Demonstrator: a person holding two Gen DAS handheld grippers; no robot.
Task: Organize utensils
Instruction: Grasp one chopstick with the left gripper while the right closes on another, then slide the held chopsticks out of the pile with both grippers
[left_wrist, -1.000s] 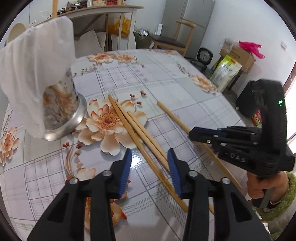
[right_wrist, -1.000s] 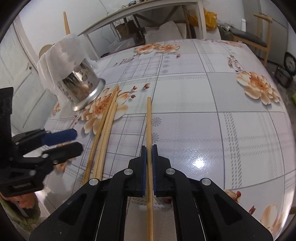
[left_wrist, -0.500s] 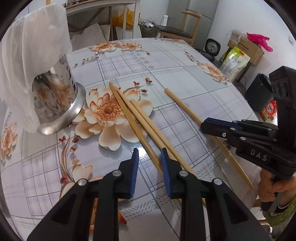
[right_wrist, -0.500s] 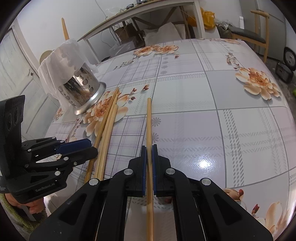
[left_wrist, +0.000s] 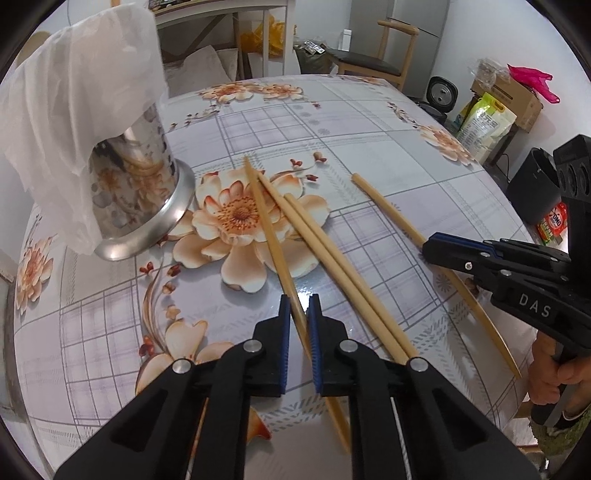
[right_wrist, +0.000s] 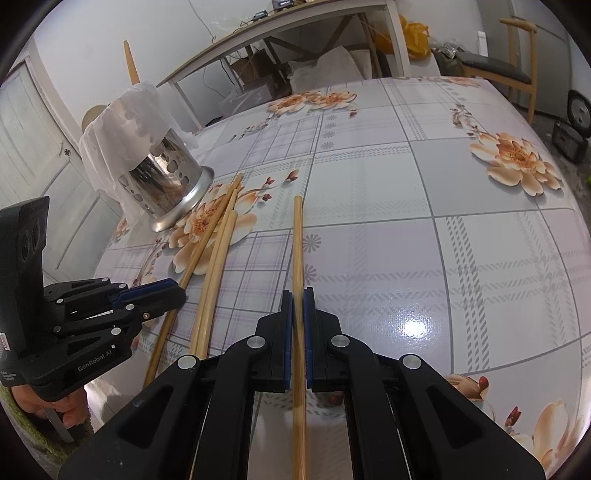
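While filmed from both wrists at once, showed two black grippers low over a table. Found the left gripper narrowed to a slim gap, its blue pads pinching the leftmost chopstick, which lay slanted on the table with its far tip near the holder. Found the right gripper likewise pressed shut on a separate chopstick, which ran straight ahead between the fingers and back under the tool. Placed a pair of chopsticks side by side between the two held ones, flat on the table and touching each other. From the left wrist, revealed the right gripper from the side, at the right edge, gripped by a bare hand, plus a chair, a cardboard box and a pink bag along the far wall. From the right wrist, revealed instead the left gripper from the side at lower left, round holes in the shiny metal holder, and one more chopstick standing up out of it. Showed thin white plastic draped over the holder's top. Covered the table in a glossy grey checked cloth printed with peach flowers; stood a second, bare-legged table behind it.
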